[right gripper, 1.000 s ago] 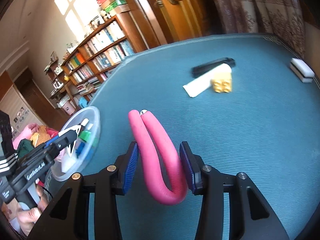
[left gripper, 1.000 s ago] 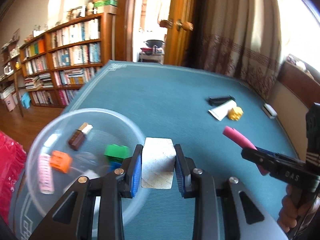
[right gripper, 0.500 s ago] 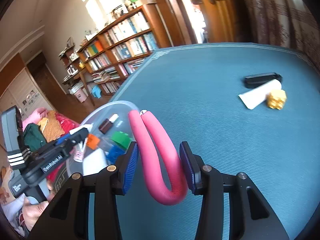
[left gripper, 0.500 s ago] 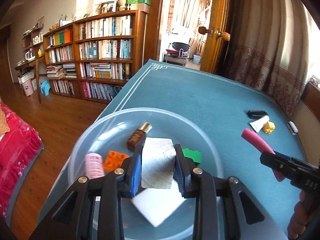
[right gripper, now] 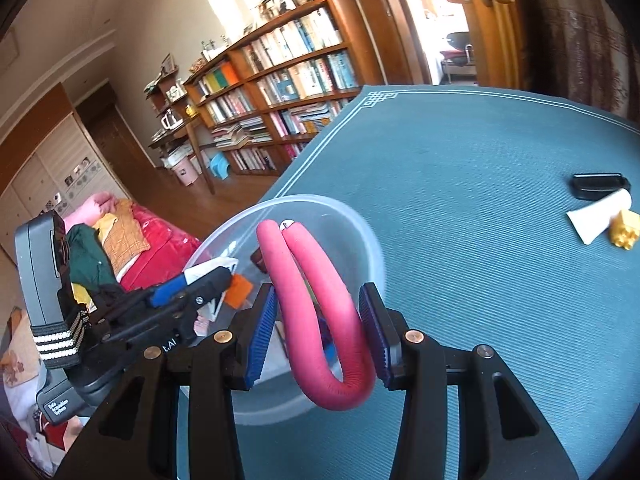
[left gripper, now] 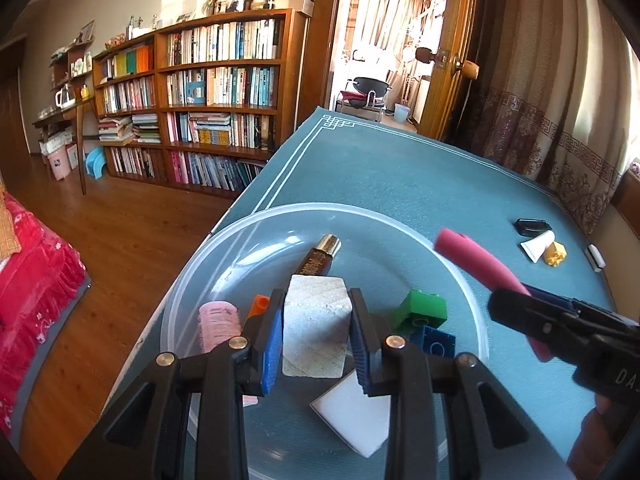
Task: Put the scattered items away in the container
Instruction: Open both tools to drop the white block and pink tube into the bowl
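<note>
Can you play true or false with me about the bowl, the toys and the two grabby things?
1. The left gripper holds a whitish block above the clear bowl. True.
2. The right gripper is empty. False: it pinches a bent pink foam stick.
3. A green brick lies in the bowl. True.
4. The yellow toy is already in the bowl. False: it sits on the blue-green cloth, beside a white tube.
5. A black case lies near that tube. True.
</note>
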Available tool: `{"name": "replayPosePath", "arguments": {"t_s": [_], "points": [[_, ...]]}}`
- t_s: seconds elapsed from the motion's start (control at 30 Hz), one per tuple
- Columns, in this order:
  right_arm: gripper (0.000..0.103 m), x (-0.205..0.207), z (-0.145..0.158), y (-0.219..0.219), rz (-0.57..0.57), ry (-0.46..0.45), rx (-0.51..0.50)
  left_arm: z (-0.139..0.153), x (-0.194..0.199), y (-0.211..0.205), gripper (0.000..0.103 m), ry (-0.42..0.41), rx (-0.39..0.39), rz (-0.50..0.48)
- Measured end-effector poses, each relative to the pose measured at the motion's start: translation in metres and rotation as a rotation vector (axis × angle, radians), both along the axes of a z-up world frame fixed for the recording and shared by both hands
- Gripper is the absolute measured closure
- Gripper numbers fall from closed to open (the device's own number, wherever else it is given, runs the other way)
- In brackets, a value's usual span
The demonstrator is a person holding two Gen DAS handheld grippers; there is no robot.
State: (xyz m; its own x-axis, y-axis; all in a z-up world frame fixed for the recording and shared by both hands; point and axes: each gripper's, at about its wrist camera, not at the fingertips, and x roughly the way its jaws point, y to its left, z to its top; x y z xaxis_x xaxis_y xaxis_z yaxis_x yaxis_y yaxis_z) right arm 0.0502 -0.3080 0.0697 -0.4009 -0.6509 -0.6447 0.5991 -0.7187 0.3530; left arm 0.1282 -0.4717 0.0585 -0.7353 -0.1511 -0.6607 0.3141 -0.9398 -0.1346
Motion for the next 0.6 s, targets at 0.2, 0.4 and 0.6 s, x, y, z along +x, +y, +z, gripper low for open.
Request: {"name": "replayPosePath", "arguments": {"t_s": [0.2,0.4,0.6], "points": [[0.057,-0.004,-0.004,-0.016,0.019,-0.013,0.010,0.003,0.006,-0.011,0.036,0.020,0.014,0.025],[0.057,-0.007,-0.008,-0.024,0.026,-0.024,0.014,0.009,0.010,-0.015,0.029,0.030,-0.032,0.044],[0.055,-0.013,-0.012,-0.031,0.039,-0.053,0.010,0.010,0.012,-0.018,0.022,0.033,-0.063,0.068]]}}
